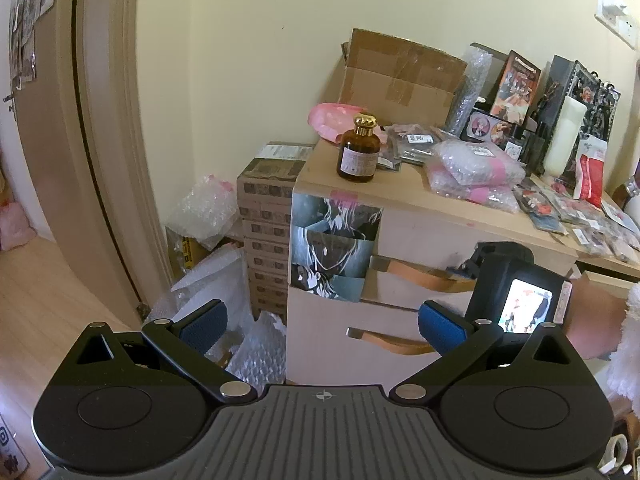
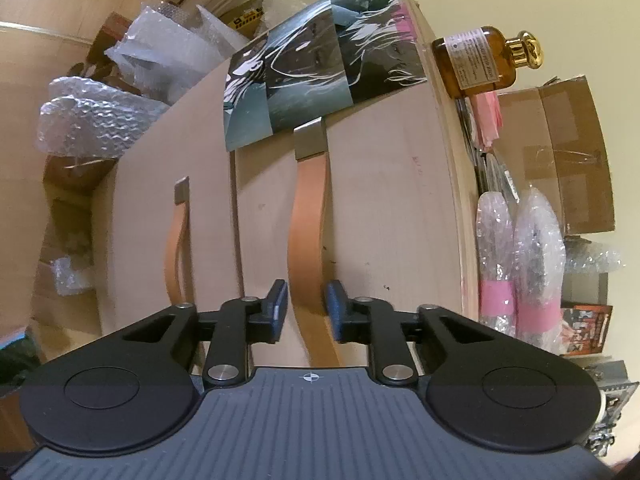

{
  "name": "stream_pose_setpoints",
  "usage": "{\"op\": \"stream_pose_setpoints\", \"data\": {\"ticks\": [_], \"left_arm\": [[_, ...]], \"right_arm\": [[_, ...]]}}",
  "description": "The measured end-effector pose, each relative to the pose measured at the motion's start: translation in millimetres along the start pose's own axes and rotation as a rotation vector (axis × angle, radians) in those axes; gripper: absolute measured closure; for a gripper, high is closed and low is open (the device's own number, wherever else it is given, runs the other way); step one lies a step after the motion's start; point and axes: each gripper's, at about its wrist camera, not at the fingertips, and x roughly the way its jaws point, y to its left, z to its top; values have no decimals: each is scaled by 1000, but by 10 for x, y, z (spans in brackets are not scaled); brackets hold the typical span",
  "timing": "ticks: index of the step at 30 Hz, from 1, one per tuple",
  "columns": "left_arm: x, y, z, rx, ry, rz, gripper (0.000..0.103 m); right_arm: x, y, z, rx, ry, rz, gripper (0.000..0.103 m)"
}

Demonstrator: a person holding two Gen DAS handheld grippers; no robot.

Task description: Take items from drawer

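Observation:
A light wooden drawer unit (image 1: 340,320) stands by the wall, its drawers fitted with tan strap handles. My left gripper (image 1: 322,322) is wide open and empty, held back from the unit's front. My right gripper (image 2: 306,305) is rolled sideways at the upper drawer front (image 2: 380,208). Its blue pads (image 2: 335,300) straddle that drawer's tan handle (image 2: 306,236) with small gaps on both sides. The right gripper also shows in the left wrist view (image 1: 508,284), at the handle (image 1: 424,274). A brown bottle with a gold cap (image 1: 359,150) stands on the unit's top; it also shows in the right wrist view (image 2: 478,60).
The top holds a cardboard box (image 1: 400,76), bubble-wrapped pink packs (image 1: 476,168), cards and boxes. Stacked cartons (image 1: 268,220) and bubble wrap (image 1: 208,208) fill the floor left of the unit. A lower drawer handle (image 2: 176,244) lies beside the gripped one. A door frame (image 1: 100,140) stands left.

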Motion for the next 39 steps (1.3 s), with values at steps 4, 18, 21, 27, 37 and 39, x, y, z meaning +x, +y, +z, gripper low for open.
{"op": "stream_pose_setpoints", "data": {"ticks": [4,18,21,27,37,39], "left_arm": [[-52,-30,48,12,-25,-7,0],[-275,-280,240,87,-120,-35,0],[-319,-351,272,99,-136,-56,0],[-408,-493,335,123,-168,-99,0],[-532,-736,385,132,-190,-172,0],[-530,-779,403,127,-185,-176,0]], "right_arm": [[-163,37,-3,35,-55,5,10],[-964,-628,-200,546,-80,6,3],[-1105,-760,-339,661,-75,-7,2],[-1354,-927,-643,882,-41,-42,2],[-1883,-1140,-1140,1232,-15,-95,2],[-1994,-1164,-1223,1284,-17,-117,2]]}}
